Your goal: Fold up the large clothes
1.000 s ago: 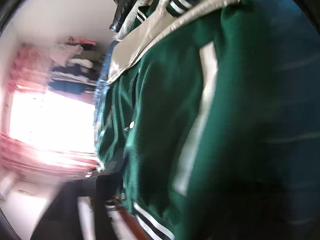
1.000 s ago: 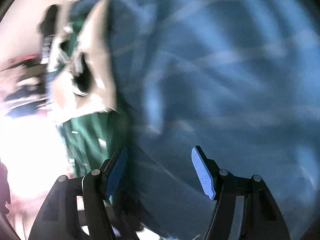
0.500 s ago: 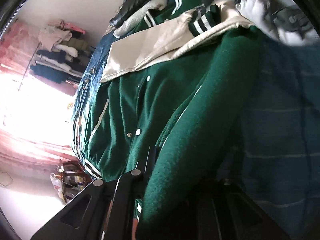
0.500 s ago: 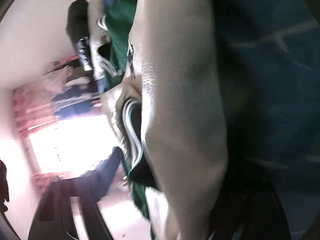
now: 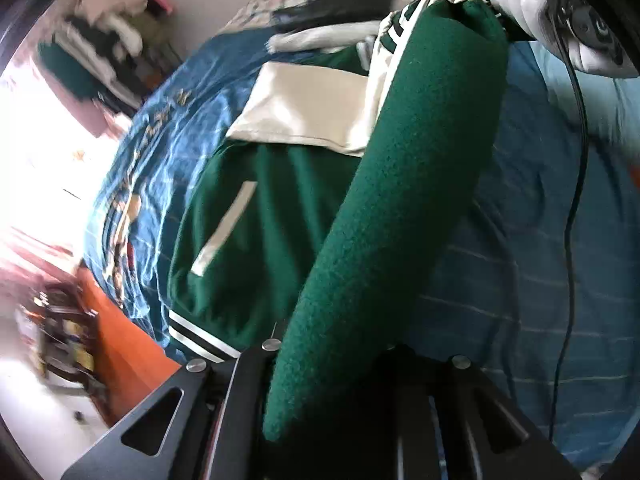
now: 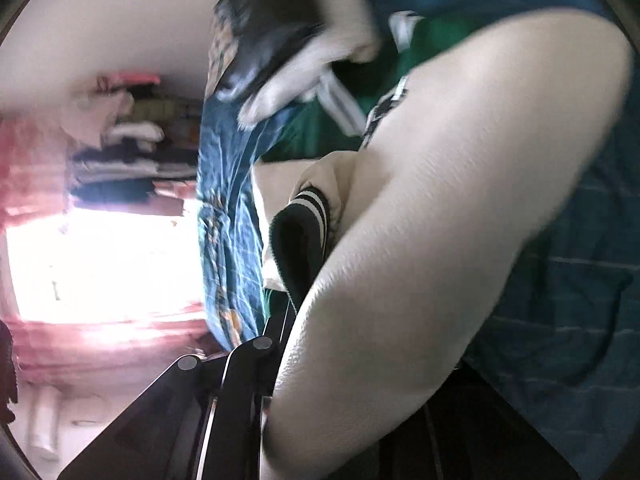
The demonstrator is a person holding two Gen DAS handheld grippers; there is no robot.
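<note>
- Green wool with cream sleeves: the jacket [image 5: 276,216] lies spread on the blue bed [image 5: 560,280], its striped hem at the bed's edge above an orange side panel [image 5: 128,344].
- The left gripper [image 5: 332,364] has its fingers clenched on a green fold of the jacket, which rises from the fingers in a thick roll toward the far end of the bed; the jaws are easing open slightly, the cloth between them.
- The right gripper [image 6: 280,384] has its fingers grasping a cream sleeve [image 6: 460,208], which bulges large across the right wrist view; the jaws are closing on it.
- A striped cuff [image 6: 308,216] sits just beside that sleeve.
- In the left wrist view the right gripper shows at the top, held by a gloved hand [image 5: 532,4], with a black cable [image 5: 576,160] hanging from it.
- Dark and pale clothes [image 5: 332,4] are piled at the bed's far edge.
- Blurred clothes hang near a bright window [image 6: 100,264].
</note>
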